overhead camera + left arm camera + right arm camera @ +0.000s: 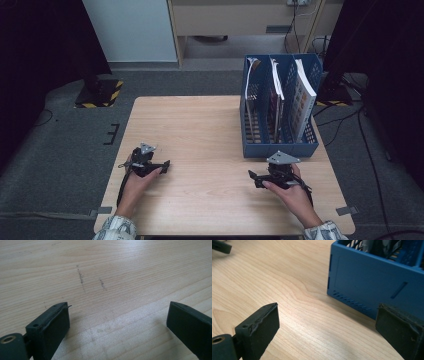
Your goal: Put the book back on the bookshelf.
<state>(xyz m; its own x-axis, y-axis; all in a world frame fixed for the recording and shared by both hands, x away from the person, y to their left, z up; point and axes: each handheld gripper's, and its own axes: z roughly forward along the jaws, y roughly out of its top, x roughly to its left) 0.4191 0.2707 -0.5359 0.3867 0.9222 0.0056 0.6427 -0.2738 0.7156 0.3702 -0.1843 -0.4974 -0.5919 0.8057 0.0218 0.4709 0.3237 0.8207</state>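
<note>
Both grippers rest low on the tabletop (200, 130) near its front edge, each in one hand. Left gripper (159, 165) sits toward the front-left corner, jaws spread wide over bare wood, nothing between them. Right gripper (254, 177) sits toward the front-right, jaws likewise spread and empty.

File rack (280, 107), blue, three slots, stands by the right edge of the tabletop, its long axis running from front to back. A book (302, 95) leans in the right slot; thinner books or folders stand in the other two.

Key relation: the rack's front wall (372, 282) lies just beyond the right gripper, ahead and slightly to its right; they are near but not touching. The left gripper is well apart from it.

Judgement: the right hand is the one placed to reach the rack; jaws point across the table and would need to turn toward it.
</note>
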